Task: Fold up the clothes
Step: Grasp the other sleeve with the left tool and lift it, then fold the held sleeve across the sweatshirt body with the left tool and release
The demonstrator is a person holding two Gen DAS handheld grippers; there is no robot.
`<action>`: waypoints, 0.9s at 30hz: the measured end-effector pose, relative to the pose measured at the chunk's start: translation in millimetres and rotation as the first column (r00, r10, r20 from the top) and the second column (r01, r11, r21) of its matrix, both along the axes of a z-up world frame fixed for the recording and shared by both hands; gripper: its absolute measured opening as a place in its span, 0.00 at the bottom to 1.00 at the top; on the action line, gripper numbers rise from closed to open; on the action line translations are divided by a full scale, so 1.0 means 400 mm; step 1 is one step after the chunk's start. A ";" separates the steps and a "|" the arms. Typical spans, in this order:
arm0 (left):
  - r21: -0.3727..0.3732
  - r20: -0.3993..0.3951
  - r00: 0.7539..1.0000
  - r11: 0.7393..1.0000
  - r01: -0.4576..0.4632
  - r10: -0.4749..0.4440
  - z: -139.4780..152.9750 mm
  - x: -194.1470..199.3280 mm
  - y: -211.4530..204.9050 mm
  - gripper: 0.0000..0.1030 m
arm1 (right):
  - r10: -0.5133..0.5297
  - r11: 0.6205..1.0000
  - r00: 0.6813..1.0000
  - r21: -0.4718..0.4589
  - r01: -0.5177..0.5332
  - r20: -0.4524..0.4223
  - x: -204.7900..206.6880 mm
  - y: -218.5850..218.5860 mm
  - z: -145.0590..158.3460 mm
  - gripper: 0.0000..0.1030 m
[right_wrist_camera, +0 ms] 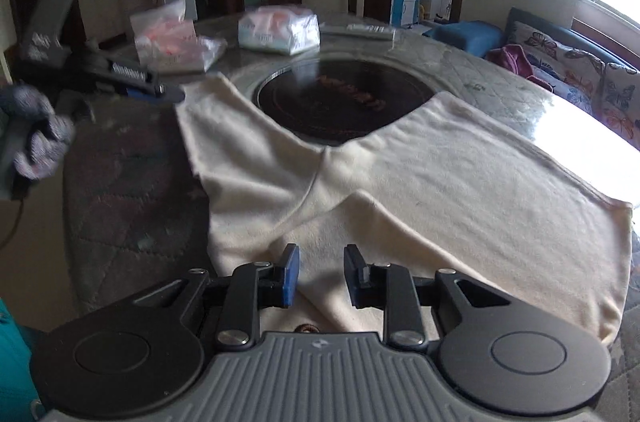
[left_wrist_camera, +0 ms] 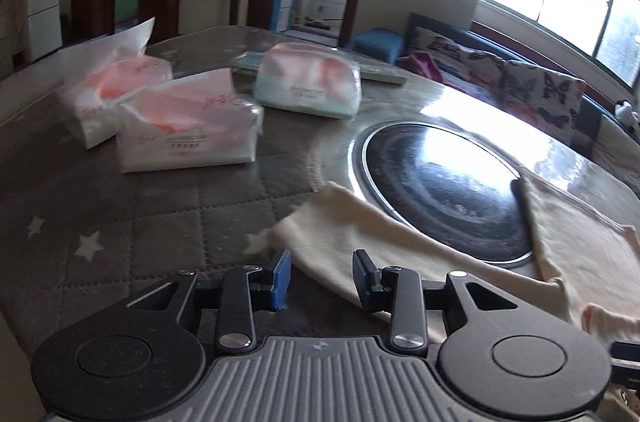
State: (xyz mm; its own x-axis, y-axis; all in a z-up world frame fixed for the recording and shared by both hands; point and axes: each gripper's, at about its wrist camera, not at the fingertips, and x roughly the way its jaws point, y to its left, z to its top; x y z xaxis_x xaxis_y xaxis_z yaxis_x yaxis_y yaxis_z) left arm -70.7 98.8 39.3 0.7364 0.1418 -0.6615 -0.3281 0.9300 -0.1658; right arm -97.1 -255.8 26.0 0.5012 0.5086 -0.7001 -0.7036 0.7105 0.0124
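Observation:
Cream trousers (right_wrist_camera: pixel 420 182) lie flat on the round table, legs spread in a V around the black cooktop (right_wrist_camera: pixel 340 102). A fold of cloth runs toward my right gripper (right_wrist_camera: pixel 322 274), which is open and empty just above the waist end. My left gripper (left_wrist_camera: pixel 322 276) is open and empty over the end of one trouser leg (left_wrist_camera: pixel 360 234). In the right wrist view the left gripper (right_wrist_camera: pixel 160 90) hovers at the far left beside that leg's end, held by a gloved hand (right_wrist_camera: pixel 38 138).
A grey quilted star-pattern cover (left_wrist_camera: pixel 120 222) lies over the table. Three tissue packs (left_wrist_camera: pixel 188 130) and a remote (right_wrist_camera: pixel 360 30) sit at the far side. A sofa with butterfly cushions (left_wrist_camera: pixel 540 90) stands to the right under windows.

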 end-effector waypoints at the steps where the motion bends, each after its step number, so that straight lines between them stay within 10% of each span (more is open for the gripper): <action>1: 0.001 -0.003 1.000 1.000 -0.011 0.011 -0.003 0.004 0.004 0.36 | -0.004 1.000 1.000 0.009 0.004 0.001 -0.001 -0.005 0.006 0.24; 8: 0.004 -0.012 0.998 0.998 -0.063 0.063 -0.025 0.034 0.010 0.32 | -0.075 0.997 0.997 0.034 0.074 0.035 -0.013 -0.065 0.041 0.24; 12: -0.009 0.003 0.997 0.997 -0.073 0.073 -0.021 0.036 0.012 0.08 | -0.118 0.992 0.992 0.051 0.116 0.046 -0.020 -0.101 0.055 0.24; 17: -0.075 0.127 0.991 0.996 0.049 -0.039 0.066 0.016 -0.043 0.05 | -0.180 0.982 0.982 0.076 0.175 0.056 -0.031 -0.150 0.066 0.24; 22: -0.107 0.242 0.936 0.952 0.286 -0.254 0.173 0.007 -0.185 0.05 | -0.288 0.953 0.955 0.114 0.280 0.067 -0.041 -0.231 0.076 0.24; 27: -0.160 0.311 0.846 0.853 0.497 -0.434 0.228 0.014 -0.346 0.05 | -0.394 0.912 0.917 0.156 0.380 0.068 -0.055 -0.316 0.080 0.24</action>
